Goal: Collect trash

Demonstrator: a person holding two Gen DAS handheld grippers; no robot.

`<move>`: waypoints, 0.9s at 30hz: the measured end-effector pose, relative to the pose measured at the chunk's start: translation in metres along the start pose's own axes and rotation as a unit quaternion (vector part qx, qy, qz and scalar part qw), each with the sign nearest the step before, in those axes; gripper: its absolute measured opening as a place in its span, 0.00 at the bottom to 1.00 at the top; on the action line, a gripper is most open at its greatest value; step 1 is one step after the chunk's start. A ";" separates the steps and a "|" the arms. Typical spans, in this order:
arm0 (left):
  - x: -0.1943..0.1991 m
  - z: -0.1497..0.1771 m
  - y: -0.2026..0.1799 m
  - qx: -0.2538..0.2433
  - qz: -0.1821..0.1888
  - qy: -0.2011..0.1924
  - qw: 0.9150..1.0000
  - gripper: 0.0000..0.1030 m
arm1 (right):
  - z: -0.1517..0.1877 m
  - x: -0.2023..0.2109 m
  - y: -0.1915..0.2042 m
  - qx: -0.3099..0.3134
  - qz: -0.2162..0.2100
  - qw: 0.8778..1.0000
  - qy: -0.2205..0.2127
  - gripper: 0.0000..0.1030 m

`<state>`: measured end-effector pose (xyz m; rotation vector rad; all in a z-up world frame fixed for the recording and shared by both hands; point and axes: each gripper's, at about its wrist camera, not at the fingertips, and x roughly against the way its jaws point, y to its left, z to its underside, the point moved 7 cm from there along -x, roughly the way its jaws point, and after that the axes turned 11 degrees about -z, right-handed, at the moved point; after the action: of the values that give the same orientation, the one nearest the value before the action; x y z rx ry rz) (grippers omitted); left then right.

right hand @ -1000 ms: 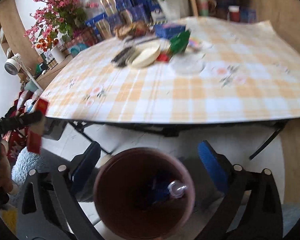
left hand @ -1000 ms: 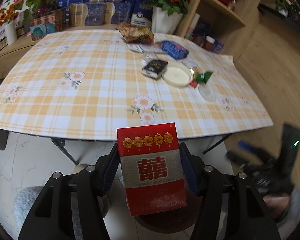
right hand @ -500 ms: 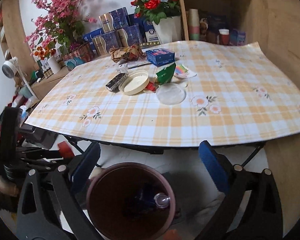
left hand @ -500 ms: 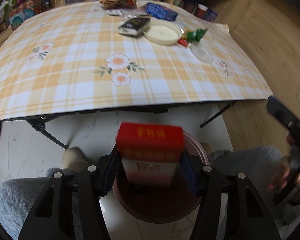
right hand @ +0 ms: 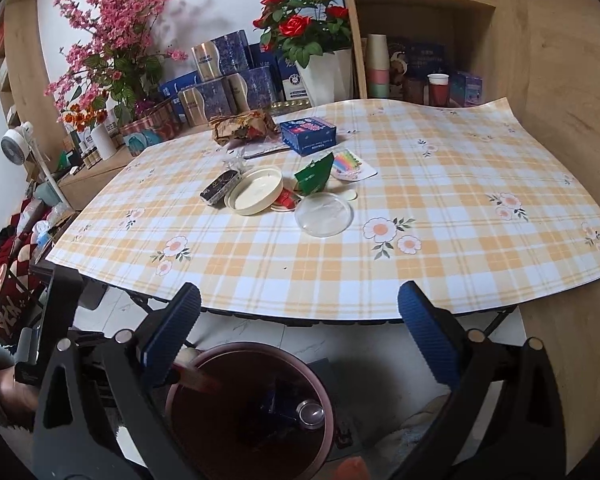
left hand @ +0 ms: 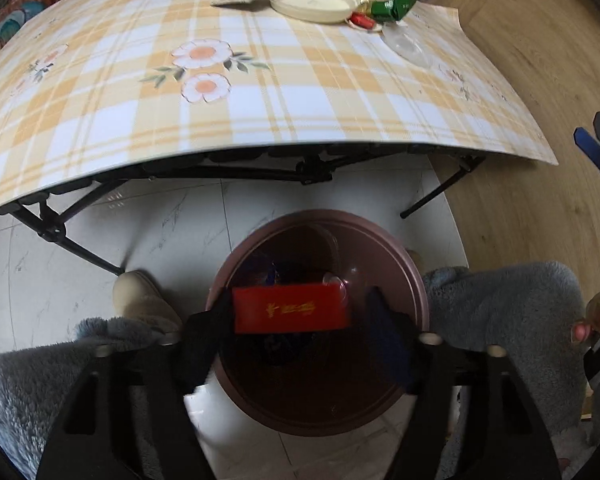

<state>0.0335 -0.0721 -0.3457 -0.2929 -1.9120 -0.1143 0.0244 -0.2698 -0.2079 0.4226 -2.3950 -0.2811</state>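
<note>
The red cigarette box (left hand: 292,309) lies flat-on between the fingers of my left gripper (left hand: 296,332), right over the mouth of the brown trash bin (left hand: 414,292). The jaws stand wider than the box, with a gap on the right side. The bin also shows in the right wrist view (right hand: 204,368), with trash inside. My right gripper (right hand: 300,332) is open and empty above the bin, facing the table. More trash lies on the table: a black packet (right hand: 220,187), a cream lid (right hand: 256,190), a green wrapper (right hand: 314,176), a clear lid (right hand: 324,214), a blue box (right hand: 308,135).
The checked tablecloth (right hand: 440,200) overhangs the folding table legs (left hand: 80,248). Flower pots (right hand: 324,68) and boxes stand behind the table, shelves at the back right. The person's grey fleece legs (left hand: 500,308) and a slipper (left hand: 140,296) flank the bin.
My left gripper has tipped down over the bin and its jaws have spread, leaving the red box loose between them. My right gripper has risen and tilted up toward the table.
</note>
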 end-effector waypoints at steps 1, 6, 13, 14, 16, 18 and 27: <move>0.002 -0.002 0.001 0.001 -0.002 -0.006 1.000 0.77 | 0.000 0.000 -0.001 -0.003 -0.001 1.000 -0.001 0.95; 0.026 -0.018 0.010 0.011 -0.016 -0.060 0.998 0.89 | -0.001 0.003 -0.006 -0.010 -0.008 1.000 -0.004 0.95; 0.072 -0.054 0.035 0.033 -0.043 -0.144 0.988 0.93 | -0.011 0.002 -0.005 0.008 -0.006 1.000 -0.006 0.95; 0.080 -0.060 0.038 0.034 -0.047 -0.158 0.986 0.94 | -0.012 0.002 -0.004 0.013 -0.004 1.000 -0.005 0.95; 0.095 -0.073 0.045 0.035 -0.062 -0.189 0.979 0.94 | -0.015 -0.002 -0.004 0.017 -0.009 1.000 0.008 0.95; 0.113 -0.087 0.051 0.034 -0.075 -0.220 0.972 0.94 | -0.018 -0.004 -0.004 0.021 -0.008 1.000 0.015 0.95; 0.149 -0.129 0.073 0.042 -0.070 -0.281 0.956 0.94 | -0.044 -0.018 -0.012 0.051 0.018 0.998 0.035 0.95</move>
<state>0.1206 -0.0082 -0.1651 -0.1374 -2.4967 -0.0437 0.0693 -0.2784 -0.1892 0.4279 -2.3523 -0.1267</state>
